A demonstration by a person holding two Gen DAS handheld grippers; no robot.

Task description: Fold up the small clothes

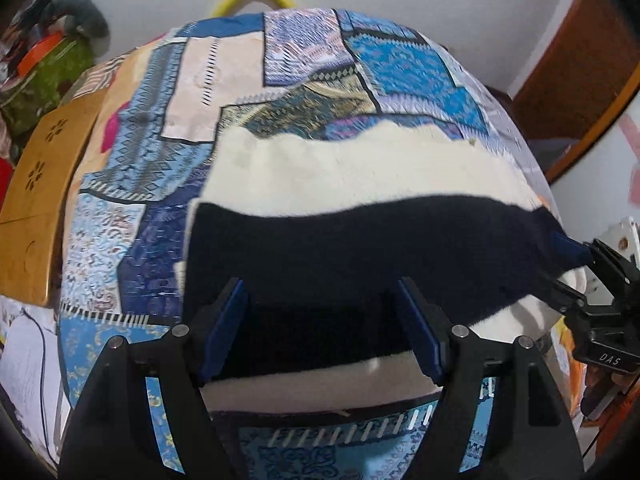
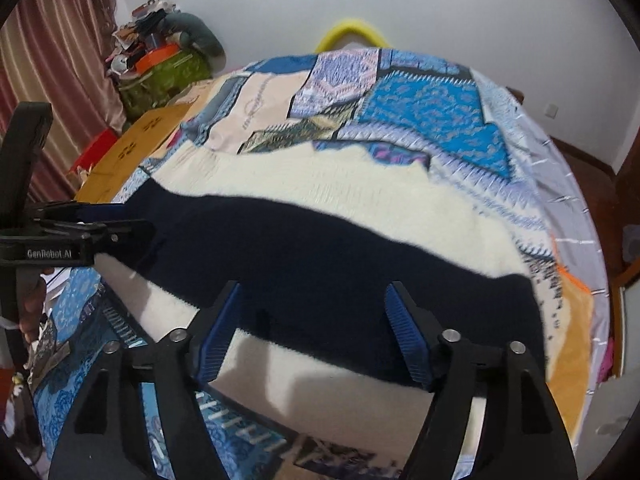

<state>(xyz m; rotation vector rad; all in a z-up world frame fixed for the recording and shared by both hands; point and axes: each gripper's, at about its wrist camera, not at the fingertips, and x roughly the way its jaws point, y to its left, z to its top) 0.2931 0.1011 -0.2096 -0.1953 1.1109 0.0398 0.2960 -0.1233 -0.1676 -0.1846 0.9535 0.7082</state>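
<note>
Both our left claw [image 1: 320, 332] and right claw [image 2: 312, 332] stand open over the dark garment [image 1: 360, 248] on the bed [image 1: 132, 168]; a shallow pinch could drag the white garment [image 1: 352, 168] underneath too.

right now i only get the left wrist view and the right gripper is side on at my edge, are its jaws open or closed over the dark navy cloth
observer: open. in the right wrist view the right gripper has its blue pads apart, with the near edge of the dark navy cloth between them, not pinched
operator: and how does my left gripper look from there
observer: the left gripper shows side on, with its tips at the cloth's left end
operator: anything left of the bed i'm missing
observer: a pinkish striped curtain hangs along that side
</note>
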